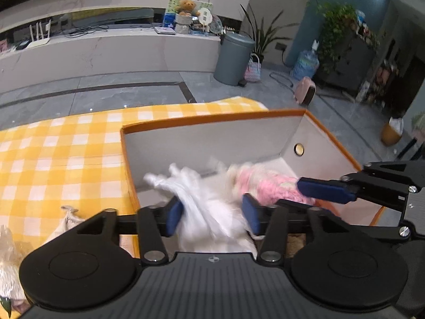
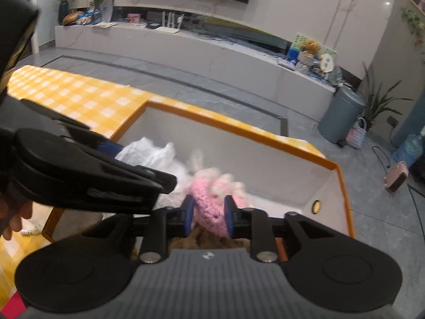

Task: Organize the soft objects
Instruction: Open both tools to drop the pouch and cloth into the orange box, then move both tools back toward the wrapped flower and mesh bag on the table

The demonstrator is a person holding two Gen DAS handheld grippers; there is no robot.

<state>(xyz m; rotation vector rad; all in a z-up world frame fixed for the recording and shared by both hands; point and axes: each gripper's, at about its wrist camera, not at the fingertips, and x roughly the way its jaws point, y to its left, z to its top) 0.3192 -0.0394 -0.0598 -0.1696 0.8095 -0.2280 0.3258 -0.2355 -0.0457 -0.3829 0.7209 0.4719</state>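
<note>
Checked yellow-and-white cloth [image 1: 66, 148] covers the table on the left, and on it stands an open grey storage box with an orange rim [image 1: 212, 118]. Over the box's near left part hangs the left gripper [image 1: 212, 214], its blue pads spread wide, with a blurred white crinkled plastic bag [image 1: 202, 202] lying loose between them; the pads do not seem to press on it, though the blur makes this hard to judge. The bag rests inside the box against its left wall. Just beside it to the right, also inside the box, lies a fluffy pink-and-cream knitted soft toy [image 2: 209, 199]. The right gripper [image 2: 208, 216] hangs over the toy with its jaws partly apart, the pink wool filling the gap between the blue pads.
</note>
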